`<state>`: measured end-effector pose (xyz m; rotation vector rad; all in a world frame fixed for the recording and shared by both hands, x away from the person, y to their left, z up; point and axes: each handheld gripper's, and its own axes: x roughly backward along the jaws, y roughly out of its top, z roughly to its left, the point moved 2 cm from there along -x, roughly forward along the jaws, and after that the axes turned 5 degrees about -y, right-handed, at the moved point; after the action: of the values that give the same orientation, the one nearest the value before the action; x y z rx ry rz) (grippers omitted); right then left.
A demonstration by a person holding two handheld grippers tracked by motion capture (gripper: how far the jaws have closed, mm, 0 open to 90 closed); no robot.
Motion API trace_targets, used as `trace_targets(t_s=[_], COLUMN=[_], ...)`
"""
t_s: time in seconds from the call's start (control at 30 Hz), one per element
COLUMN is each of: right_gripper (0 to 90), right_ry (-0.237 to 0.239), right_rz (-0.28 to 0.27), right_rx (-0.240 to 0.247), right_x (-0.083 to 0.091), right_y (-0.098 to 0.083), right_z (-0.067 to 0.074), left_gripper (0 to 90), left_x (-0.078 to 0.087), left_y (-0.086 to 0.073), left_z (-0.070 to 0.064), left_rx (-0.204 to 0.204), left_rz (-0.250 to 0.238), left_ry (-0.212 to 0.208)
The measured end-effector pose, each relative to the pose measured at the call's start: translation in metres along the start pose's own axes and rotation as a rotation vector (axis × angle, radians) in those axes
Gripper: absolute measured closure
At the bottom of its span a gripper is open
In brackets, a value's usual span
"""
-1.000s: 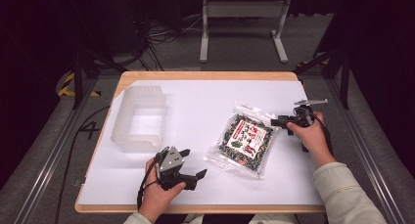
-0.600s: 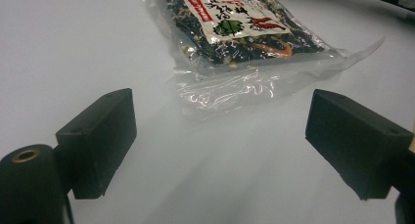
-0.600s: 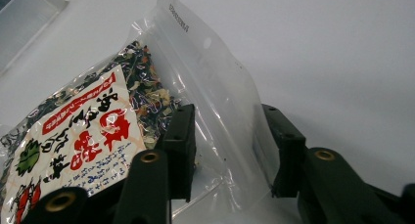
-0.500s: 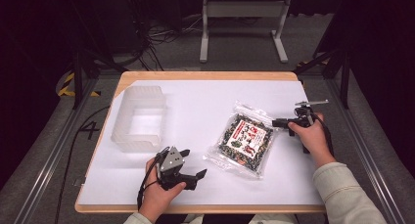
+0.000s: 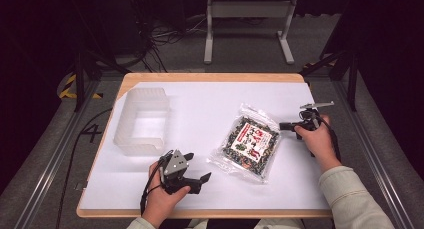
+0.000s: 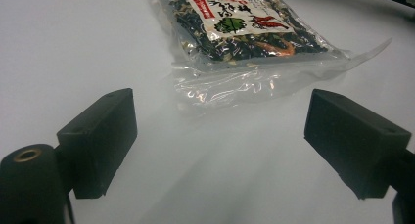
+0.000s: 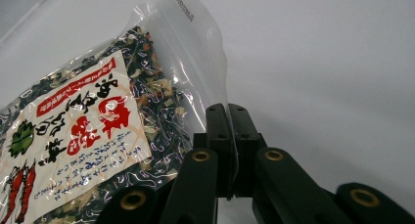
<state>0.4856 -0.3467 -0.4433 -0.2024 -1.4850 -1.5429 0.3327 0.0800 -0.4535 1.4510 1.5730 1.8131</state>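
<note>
Two grippers were held over a white-covered table, one in each of the person's hands. A clear plastic packet of dark dried food, with a white and red printed label, lay flat on the table, right of the middle. Its long axis ran diagonally in the high view, from the far right corner near the right gripper down towards the near left, where the clear sealed end pointed towards the left gripper.

The right gripper was seen at the packet's far right edge, pointing leftwards across the table. Its jaws had just been closing, and in the right gripper view they were pressed together on the clear sealed margin of the packet, the thin film being pinched between the two black pads just beside the filled part. The right hand was wrapped around the gripper's body, with a pale sleeve behind it.

The left gripper was held low at the near edge of the table, near the packet's lower left corner but apart from it. Its jaws stood wide open with nothing between them; in the left gripper view, the packet lay ahead of them, its empty clear flap nearest.

A translucent plastic container stood on the left part of the table, well apart from the packet.
</note>
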Motion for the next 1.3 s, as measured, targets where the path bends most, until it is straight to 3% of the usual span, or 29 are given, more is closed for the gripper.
trace_targets(t_s=[0.13, 0.27, 0.5, 0.6, 0.8, 0.93, 1.03, 1.2, 1.3], right_gripper=[90.0, 90.0, 90.0, 90.0, 90.0, 90.0, 90.0, 90.0, 90.0], right_ry=[-0.027, -0.025, -0.021, -0.021, -0.013, -0.004, -0.001, 0.008, 0.024], right_rz=[-0.013, -0.05, -0.132, -0.171, -0.255, -0.312, -0.355, -0.418, -0.453], right_rx=[0.054, 0.075, 0.104, 0.131, 0.184, 0.206, 0.232, 0.296, 0.334], right_x=[0.004, 0.014, 0.036, 0.049, 0.073, 0.089, 0.101, 0.119, 0.129], right_y=[0.003, 0.007, 0.014, 0.019, 0.026, 0.03, 0.031, 0.029, 0.028], right_z=[0.006, 0.011, 0.023, 0.031, 0.046, 0.057, 0.067, 0.086, 0.099], left_gripper=[13.2, 10.5, 5.9, 9.0, 16.5, 22.8, 23.3, 23.3, 22.3], left_x=[0.001, 0.0, -0.001, 0.001, 0.003, 0.004, 0.004, 0.001, 0.001], left_y=[0.001, 0.004, 0.015, 0.022, 0.033, 0.045, 0.054, 0.069, 0.076], left_z=[0.002, 0.004, 0.003, 0.004, 0.008, 0.013, 0.014, 0.013, 0.013], left_rx=[0.016, 0.05, 0.049, 0.044, 0.06, 0.054, 0.059, 0.042, 0.028], left_rz=[-0.013, -0.043, -0.088, -0.112, -0.076, -0.105, -0.091, -0.129, -0.124], left_ry=[-0.007, -0.034, -0.075, -0.074, -0.052, -0.062, -0.063, -0.077, -0.064])
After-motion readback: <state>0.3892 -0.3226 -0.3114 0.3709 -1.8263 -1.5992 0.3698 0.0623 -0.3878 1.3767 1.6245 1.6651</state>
